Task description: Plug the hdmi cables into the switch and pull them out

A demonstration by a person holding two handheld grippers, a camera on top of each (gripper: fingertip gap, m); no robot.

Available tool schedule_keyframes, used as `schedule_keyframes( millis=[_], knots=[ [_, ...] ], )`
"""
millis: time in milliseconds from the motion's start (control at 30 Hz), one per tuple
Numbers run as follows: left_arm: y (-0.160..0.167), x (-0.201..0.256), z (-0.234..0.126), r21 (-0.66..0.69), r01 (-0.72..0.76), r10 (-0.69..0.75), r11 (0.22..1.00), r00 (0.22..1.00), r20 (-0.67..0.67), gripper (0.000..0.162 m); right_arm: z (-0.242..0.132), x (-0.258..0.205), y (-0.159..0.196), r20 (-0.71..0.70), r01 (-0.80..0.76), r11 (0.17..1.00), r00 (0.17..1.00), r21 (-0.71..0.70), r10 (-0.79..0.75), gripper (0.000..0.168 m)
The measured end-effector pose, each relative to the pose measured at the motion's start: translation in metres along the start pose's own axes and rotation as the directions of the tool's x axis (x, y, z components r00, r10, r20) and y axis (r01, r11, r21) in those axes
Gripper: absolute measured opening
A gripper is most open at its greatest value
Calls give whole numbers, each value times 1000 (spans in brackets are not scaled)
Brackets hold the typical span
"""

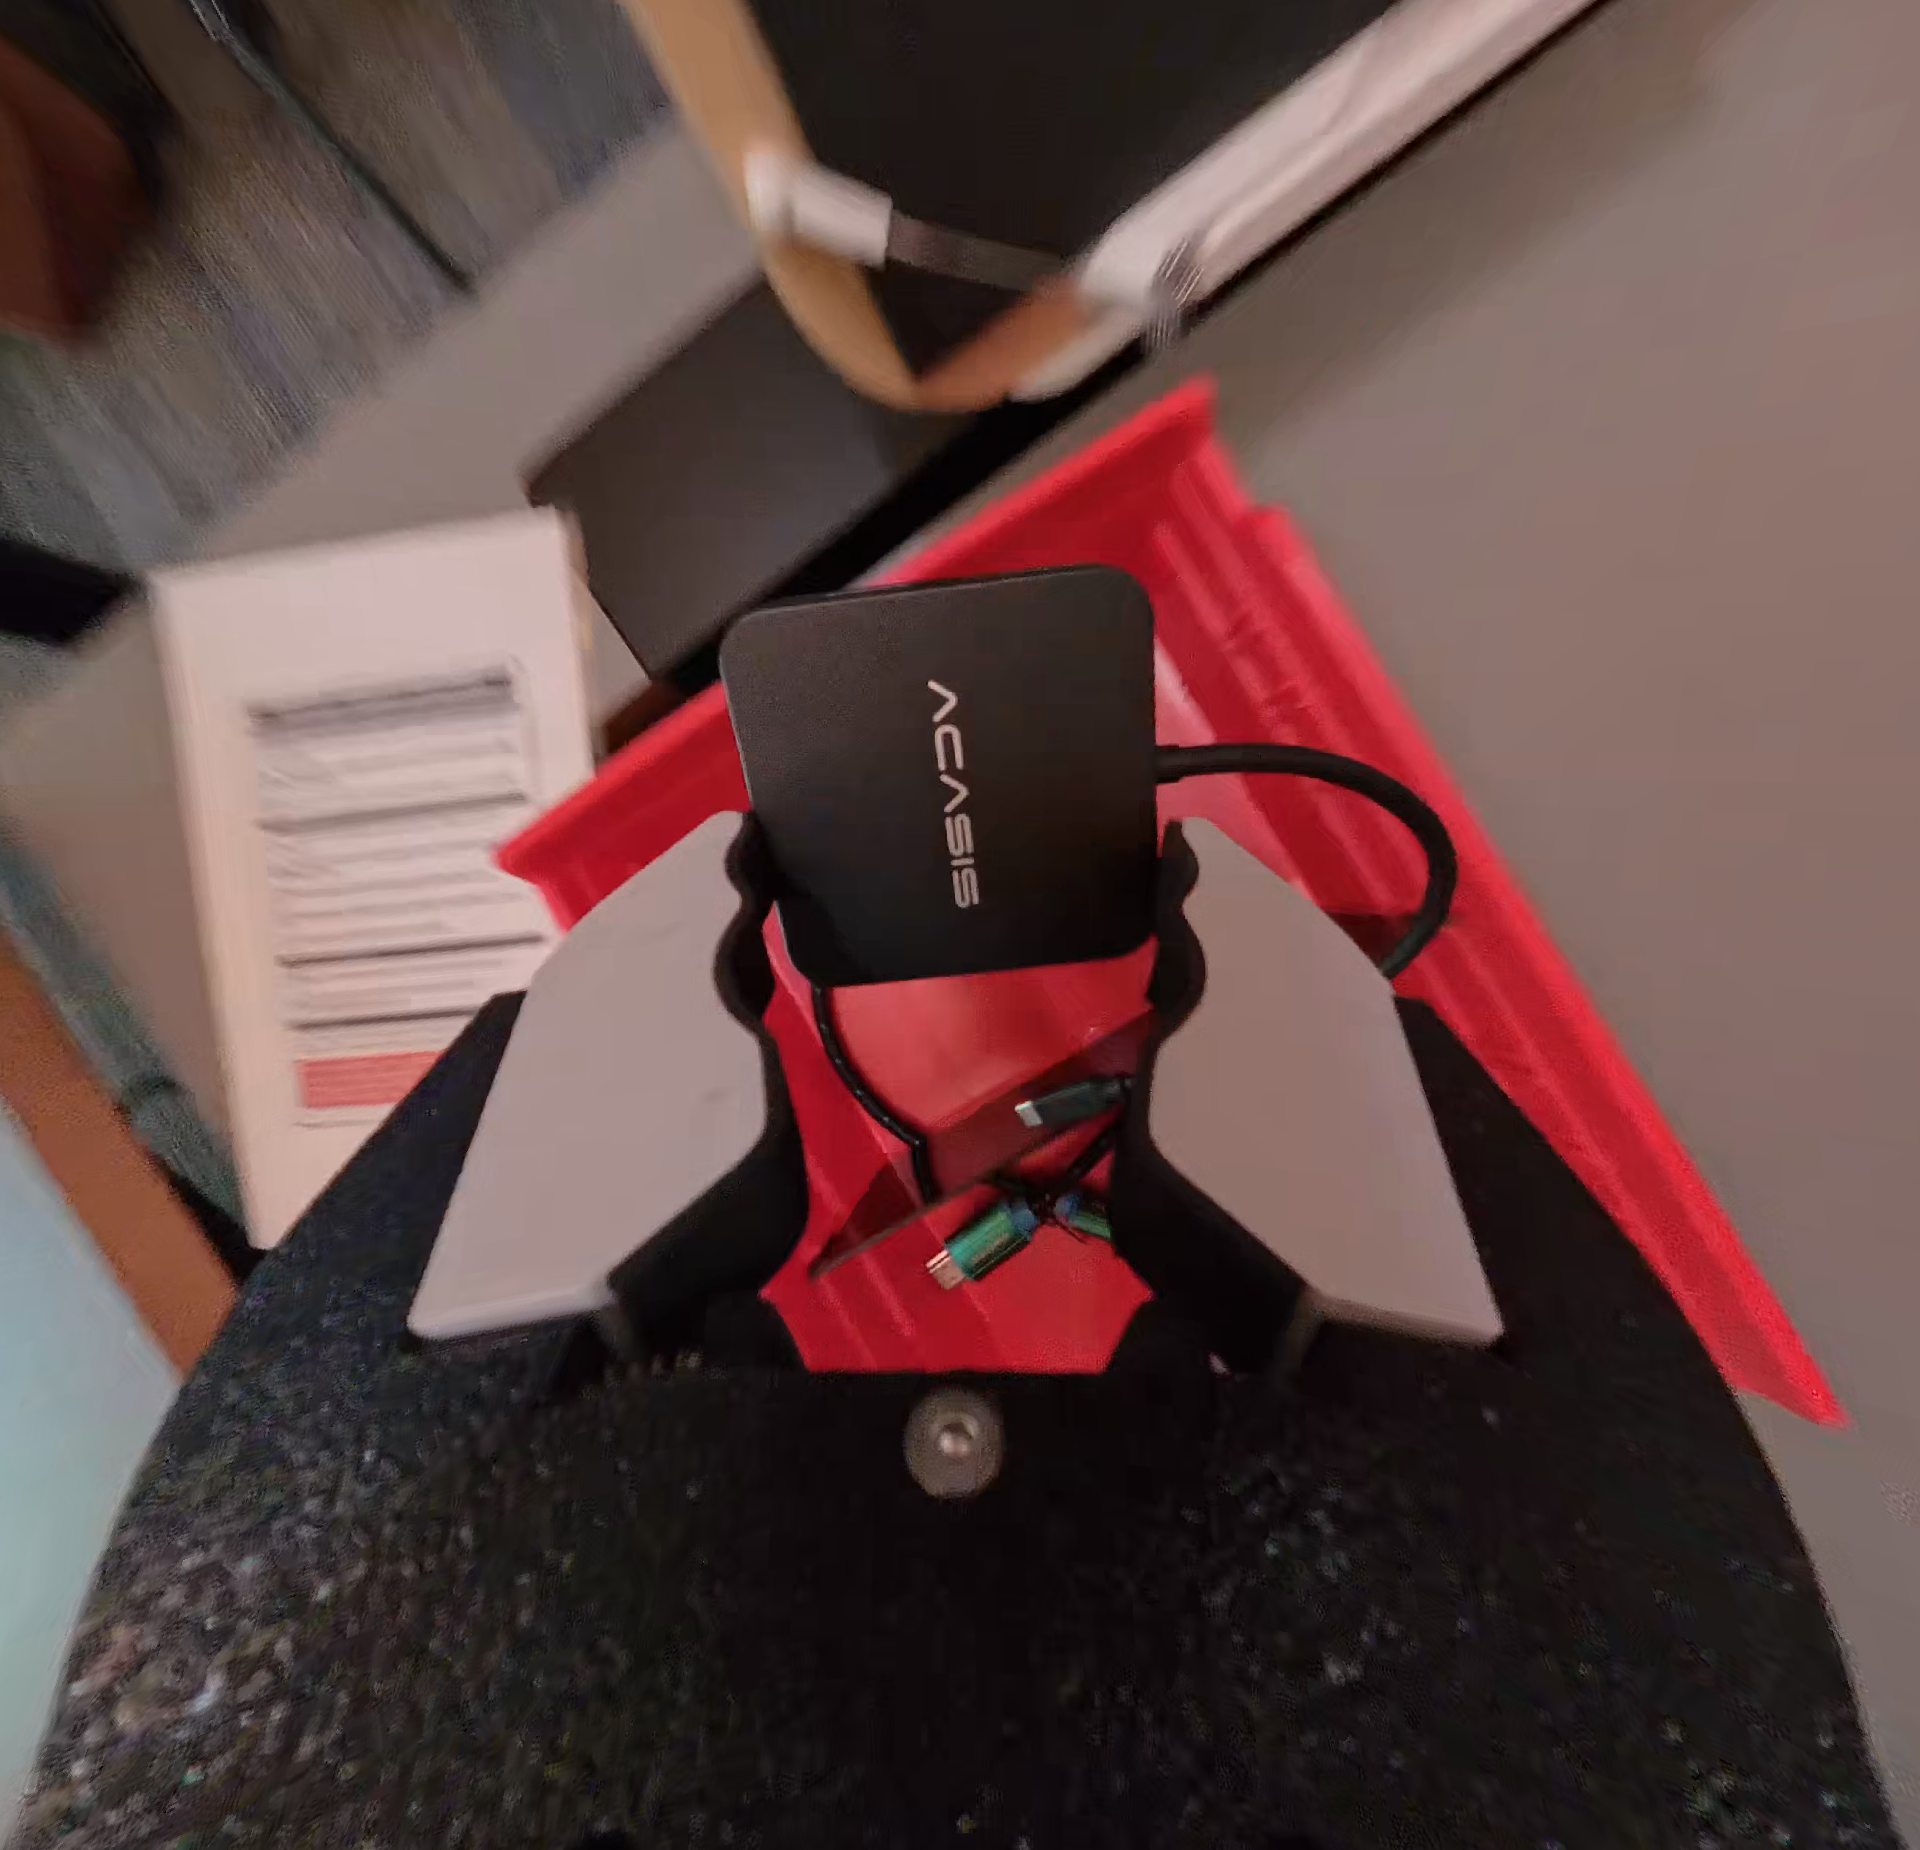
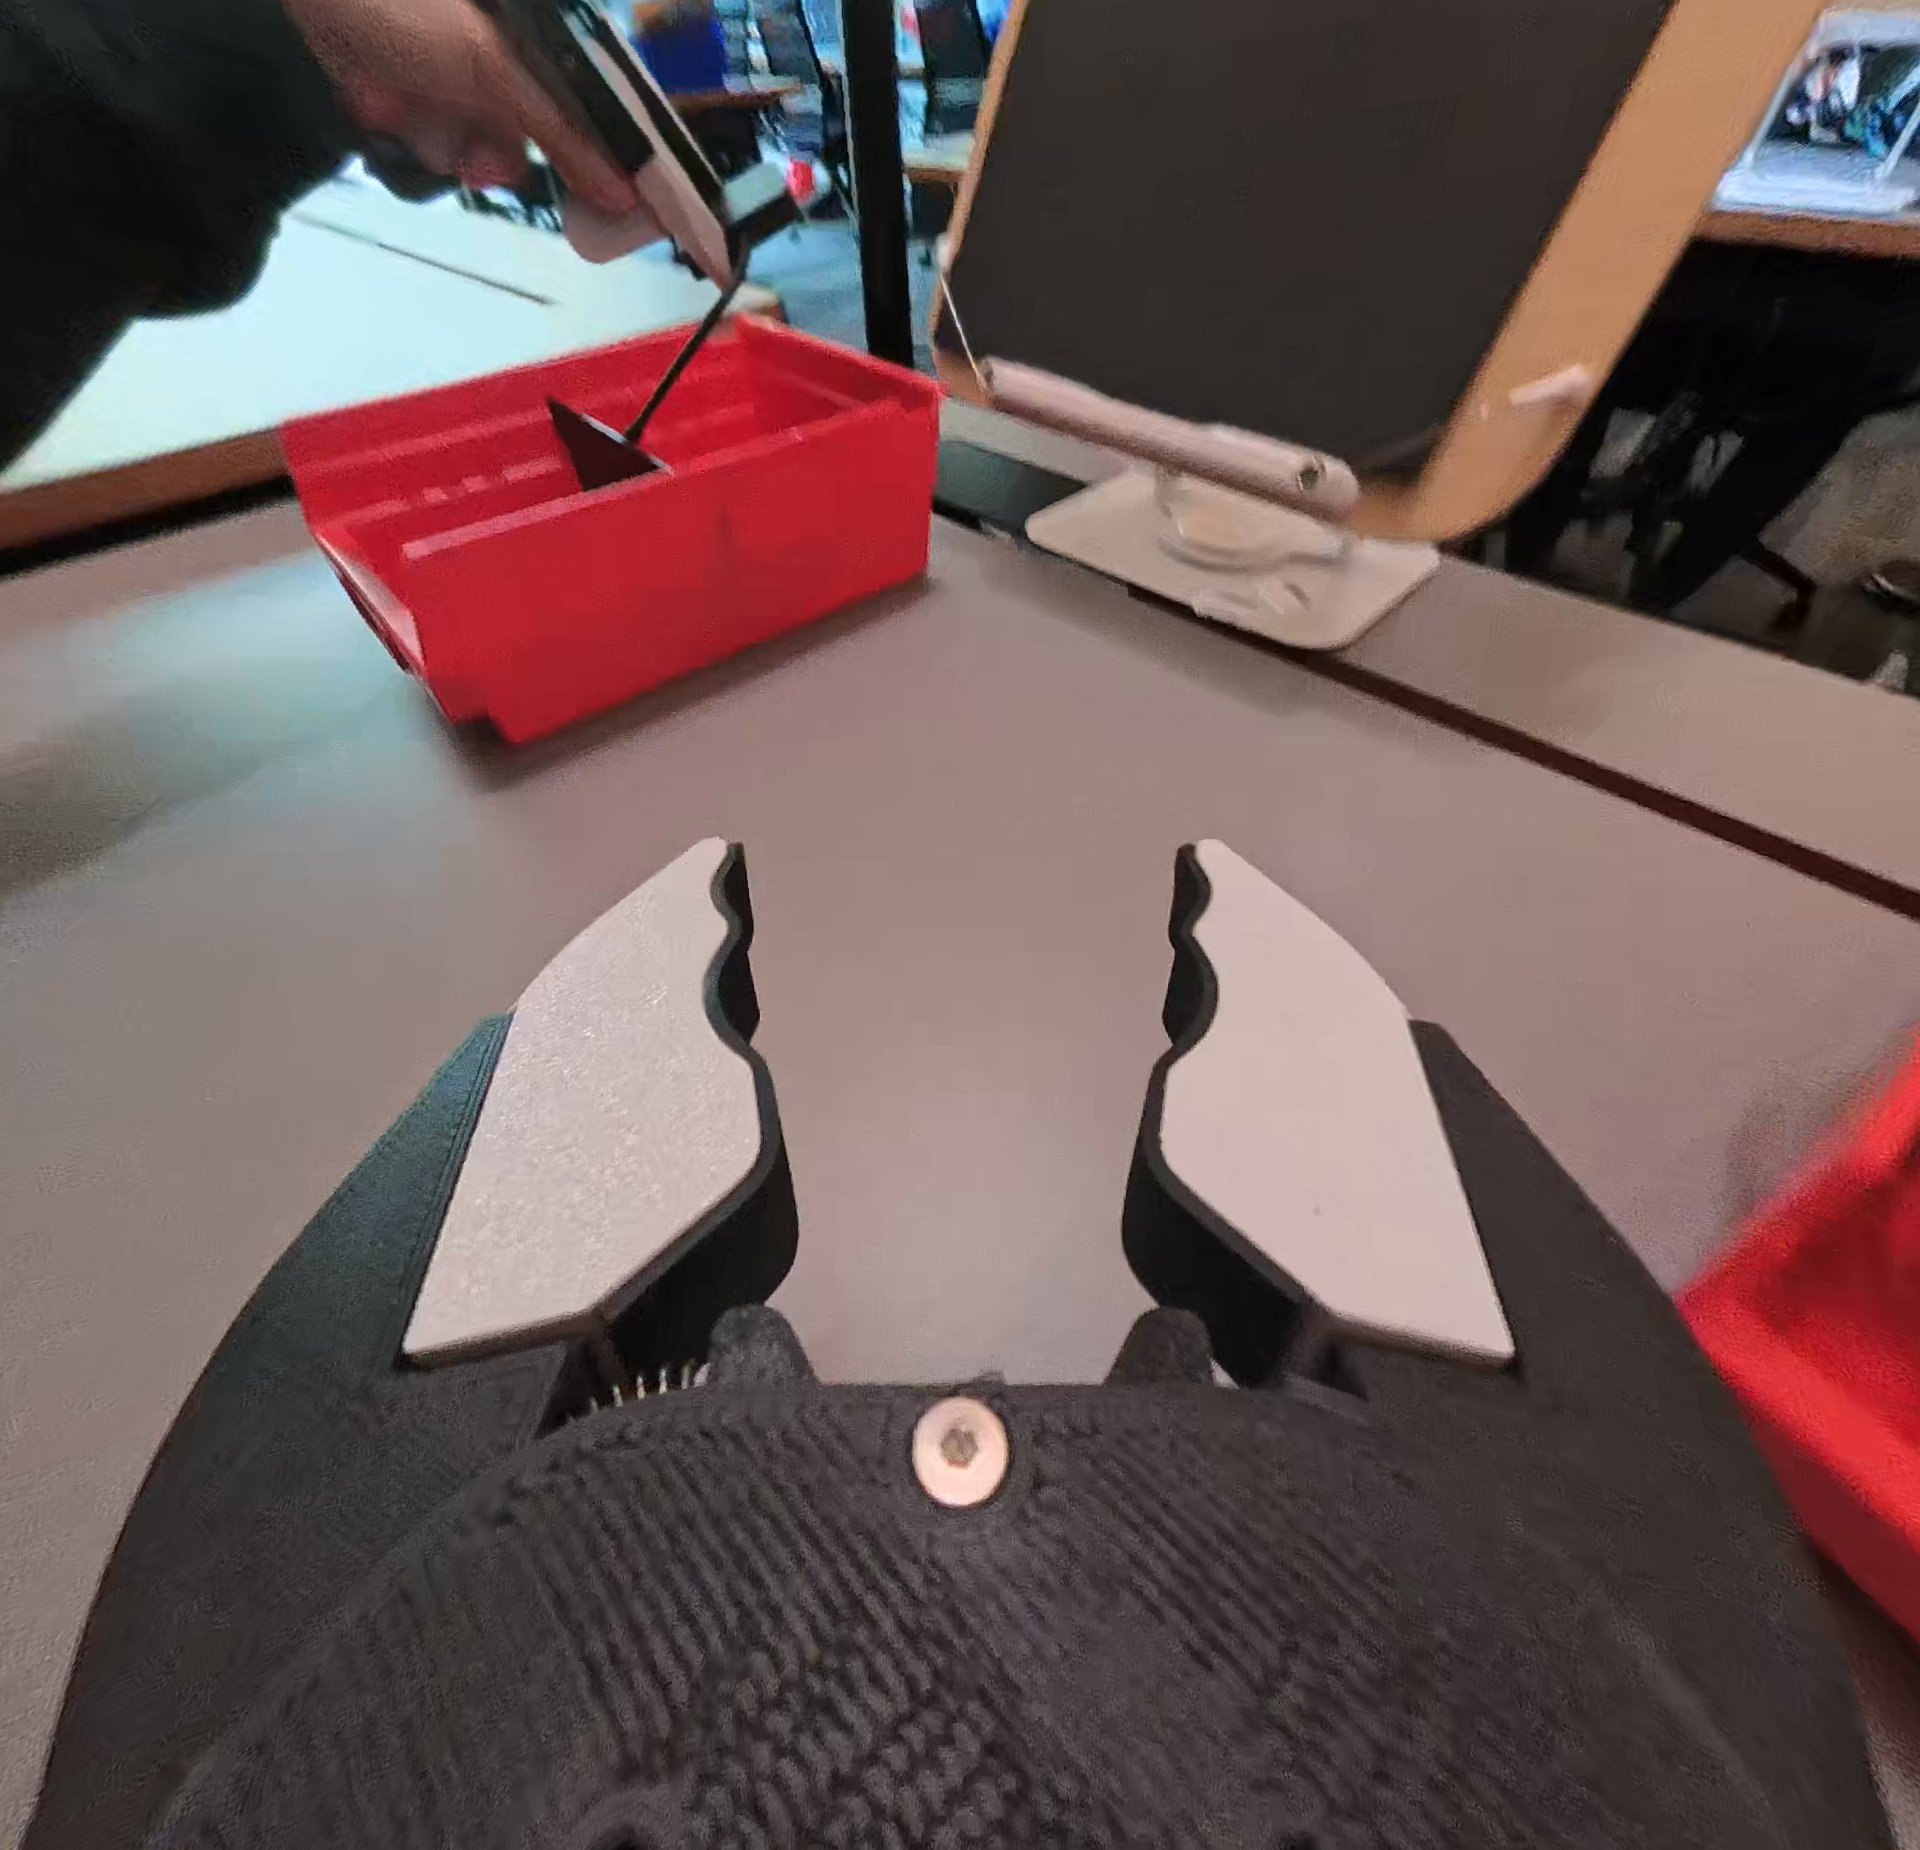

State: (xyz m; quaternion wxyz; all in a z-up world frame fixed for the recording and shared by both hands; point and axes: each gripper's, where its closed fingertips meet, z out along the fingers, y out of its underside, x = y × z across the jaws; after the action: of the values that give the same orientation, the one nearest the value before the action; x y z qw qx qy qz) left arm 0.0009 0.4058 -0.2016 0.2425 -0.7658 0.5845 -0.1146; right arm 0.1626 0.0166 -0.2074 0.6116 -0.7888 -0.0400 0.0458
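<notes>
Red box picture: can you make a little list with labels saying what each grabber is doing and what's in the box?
left gripper: shut on the black switch, held above the red box
right gripper: open, holding nothing, over the grey table
switch cable: loops from the switch down into the box
in the box: green-tipped plugs, none plugged into the switch
beside the box: white carton
</notes>
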Motion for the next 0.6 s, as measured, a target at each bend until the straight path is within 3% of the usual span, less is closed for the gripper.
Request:
schedule_keyframes(
  millis=[33,167,267,433,600],
  knots=[
    [-12,5,-27,75,-36,35,997,999,15,71,5,-3,-11,19,-1,1000,1000,30,1,80],
    [-49,67,-129,340,-220,232,914,973,7,71,26,-17,-61,59,40,987,997,158,-50,85],
    [-57,137,-169,449,-365,410,816,912,-5,71,39,-37,-101,93,68,969,991,236,-93,91],
    [-31,223,-136,392,-502,560,771,828,-40,71,49,-82,-141,294,-110,934,956,339,5,88],
    [-12,273,-91,338,-623,664,706,748,-8,71,65,-93,-113,349,-240,947,924,213,155,72]
  ],
)
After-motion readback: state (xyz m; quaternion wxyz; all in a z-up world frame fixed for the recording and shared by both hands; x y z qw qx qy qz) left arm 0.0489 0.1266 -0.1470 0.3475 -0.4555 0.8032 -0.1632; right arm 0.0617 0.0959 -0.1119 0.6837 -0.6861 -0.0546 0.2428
